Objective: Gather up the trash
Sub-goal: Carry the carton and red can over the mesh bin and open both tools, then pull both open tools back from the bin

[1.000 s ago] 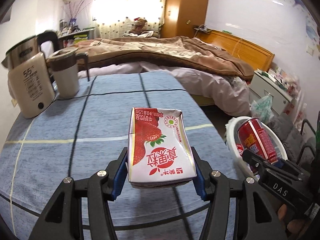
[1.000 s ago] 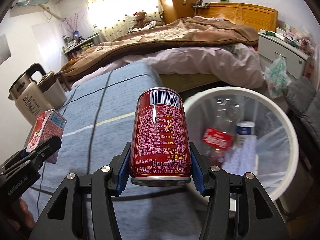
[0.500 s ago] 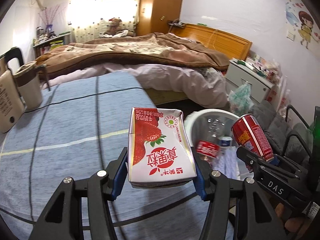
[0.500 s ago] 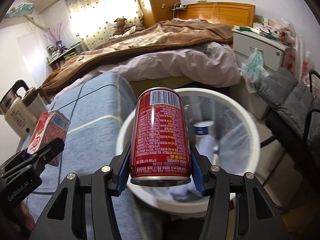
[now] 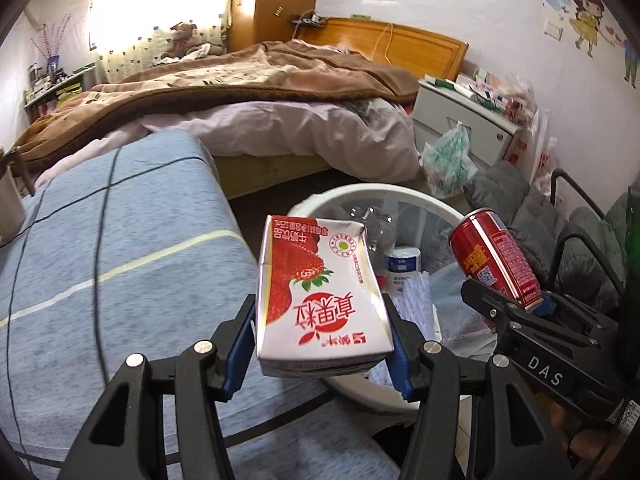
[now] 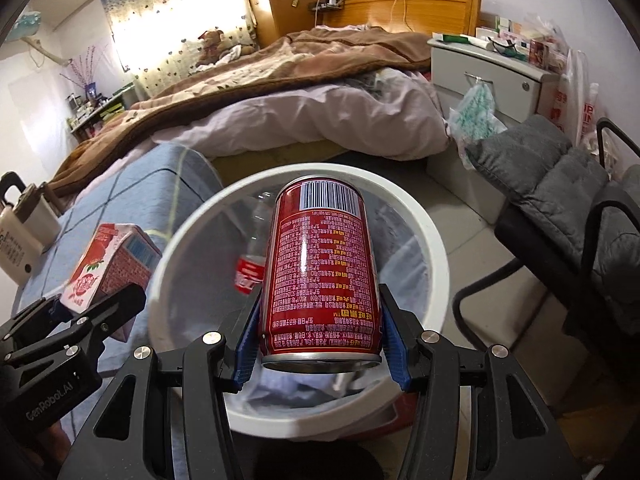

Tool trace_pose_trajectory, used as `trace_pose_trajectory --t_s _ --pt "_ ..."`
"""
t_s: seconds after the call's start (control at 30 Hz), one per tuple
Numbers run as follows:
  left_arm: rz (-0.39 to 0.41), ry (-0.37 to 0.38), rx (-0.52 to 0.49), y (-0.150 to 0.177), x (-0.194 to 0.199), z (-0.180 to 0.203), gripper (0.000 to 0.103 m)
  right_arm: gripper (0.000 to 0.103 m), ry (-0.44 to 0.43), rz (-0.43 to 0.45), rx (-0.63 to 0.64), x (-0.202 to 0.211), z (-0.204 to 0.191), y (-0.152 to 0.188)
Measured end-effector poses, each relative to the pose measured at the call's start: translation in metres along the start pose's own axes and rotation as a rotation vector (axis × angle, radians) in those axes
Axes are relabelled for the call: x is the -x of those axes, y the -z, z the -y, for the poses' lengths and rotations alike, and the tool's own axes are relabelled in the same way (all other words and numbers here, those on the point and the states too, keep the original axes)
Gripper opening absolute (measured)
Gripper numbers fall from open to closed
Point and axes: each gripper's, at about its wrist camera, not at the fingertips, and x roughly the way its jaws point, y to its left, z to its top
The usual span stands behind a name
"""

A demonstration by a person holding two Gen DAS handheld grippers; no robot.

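Observation:
My left gripper (image 5: 320,340) is shut on a white and red strawberry milk carton (image 5: 320,292), held over the table's right edge beside the white trash bin (image 5: 384,192). The carton also shows in the right wrist view (image 6: 108,264). My right gripper (image 6: 320,340) is shut on a red drink can (image 6: 320,276) and holds it above the bin's (image 6: 432,240) opening. The can also shows in the left wrist view (image 5: 496,260). The bin holds a clear bottle with a red label (image 6: 250,272) and other trash.
A table with a blue cloth (image 5: 120,248) lies left of the bin. A kettle (image 6: 24,236) stands on it at far left. A bed (image 5: 260,92) is behind, a grey padded chair (image 6: 568,200) to the right, a white nightstand (image 6: 492,68) beyond.
Both grippers have swung right from over the table to the bin. The can now hangs over the bin's opening, and the carton is at the table's edge beside it.

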Motion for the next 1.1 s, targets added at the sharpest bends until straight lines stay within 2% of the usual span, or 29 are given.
trace_pose_trajectory --t_s 0.3,0.37,0.53,0.83,1.1 --pt "-0.040 0.021 -0.015 -0.002 -0.016 0.013 0.059 0.054 0.034 -0.041 0.031 -0.015 0.011 0.000" --pt "-0.042 0.019 -0.008 -0.002 -0.017 0.011 0.063 0.054 0.040 -0.039 0.041 -0.016 0.010 0.001" --pt "-0.025 0.018 0.003 -0.002 -0.012 0.009 0.071 0.056 0.043 -0.027 0.042 -0.013 0.010 0.001" --pt "-0.007 0.017 0.017 0.002 0.000 0.005 0.071 0.057 0.026 -0.008 0.023 -0.001 0.006 0.006" --pt "0.057 -0.012 0.027 0.011 0.025 -0.002 0.071 0.057 0.023 0.046 0.038 0.024 -0.001 0.020"
